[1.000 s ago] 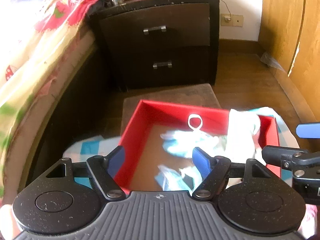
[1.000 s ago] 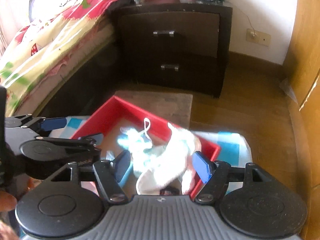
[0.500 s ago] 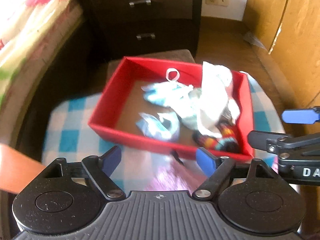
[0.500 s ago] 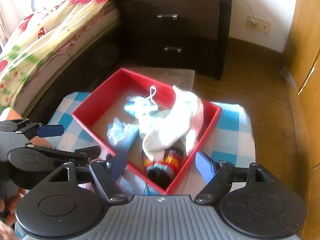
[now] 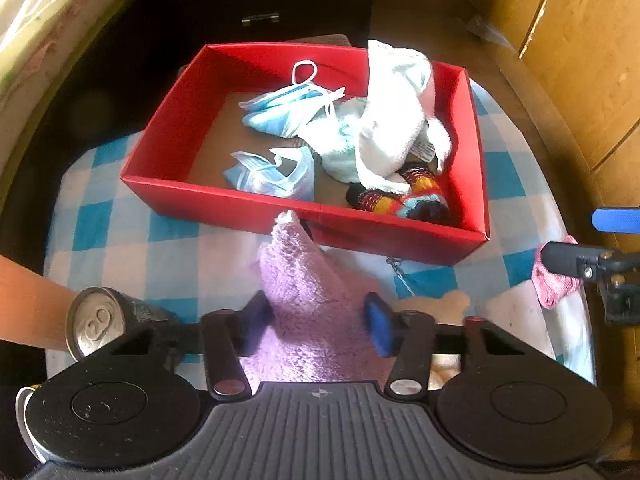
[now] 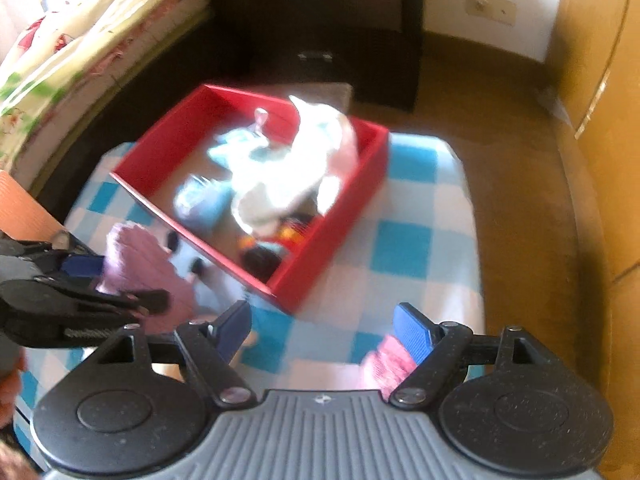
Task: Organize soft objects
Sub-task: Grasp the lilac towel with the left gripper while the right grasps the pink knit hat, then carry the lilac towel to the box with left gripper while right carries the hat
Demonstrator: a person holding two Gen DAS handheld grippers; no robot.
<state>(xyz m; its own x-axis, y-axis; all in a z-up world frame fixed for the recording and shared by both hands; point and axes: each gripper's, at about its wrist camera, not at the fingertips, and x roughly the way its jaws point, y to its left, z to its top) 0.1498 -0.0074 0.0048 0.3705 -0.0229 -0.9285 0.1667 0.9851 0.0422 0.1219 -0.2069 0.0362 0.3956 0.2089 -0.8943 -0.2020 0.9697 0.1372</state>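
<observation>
A red box (image 5: 224,204) on the blue-checked cloth (image 5: 120,240) holds blue face masks (image 5: 280,112), a white towel (image 5: 392,120) and a striped sock (image 5: 416,196). In front of it a lilac towel (image 5: 308,280) bunches up into a peak. My left gripper (image 5: 318,314) is closing on it, and both pads touch its sides. The right wrist view shows the same grip (image 6: 120,284) from the side. My right gripper (image 6: 322,324) is opening over the checked cloth with nothing between its fingers. A pink knitted piece (image 6: 384,360) lies just under its right finger.
A drink can (image 5: 96,320) lies by my left gripper's left side, beside an orange shape (image 5: 24,300). A thin chain (image 5: 400,276) lies before the box. A dark nightstand (image 6: 320,32) and a bed (image 6: 80,40) stand behind, wooden doors (image 5: 580,40) to the right.
Both grippers drew back from the box and tilted down. The white towel now lies in the box. My left gripper came over the lilac towel and its jaws narrowed onto it.
</observation>
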